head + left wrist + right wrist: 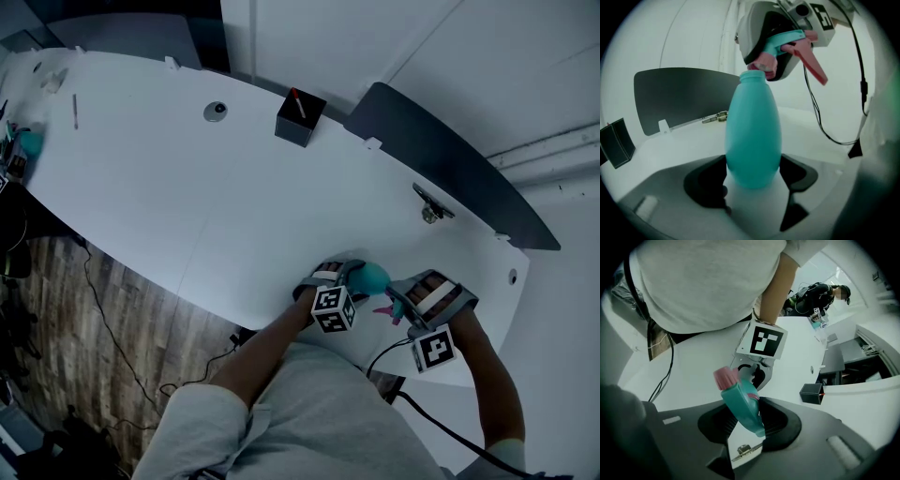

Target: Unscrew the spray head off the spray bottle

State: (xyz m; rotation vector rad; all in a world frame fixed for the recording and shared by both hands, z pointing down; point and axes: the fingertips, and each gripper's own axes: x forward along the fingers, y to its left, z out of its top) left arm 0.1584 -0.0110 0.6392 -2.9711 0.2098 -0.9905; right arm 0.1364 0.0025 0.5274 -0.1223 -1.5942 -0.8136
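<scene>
The teal spray bottle (752,136) stands upright on the white table (187,187) near its front edge, and my left gripper (752,176) is shut on its lower body. The bottle's neck (752,76) shows bare at the top. Just above it and tilted sits the spray head (787,42), with its pink collar (764,63) and pink trigger (811,61); my right gripper (747,420) is shut on this spray head (743,404). In the head view the bottle (370,277) lies between the left gripper (349,281) and the right gripper (405,302).
A black box (300,117) with a red stick, a round metal disc (216,112) and a metal clip (431,208) lie farther back on the table. A dark panel (450,164) runs along the far edge. Cables trail over the wooden floor (94,309) at left.
</scene>
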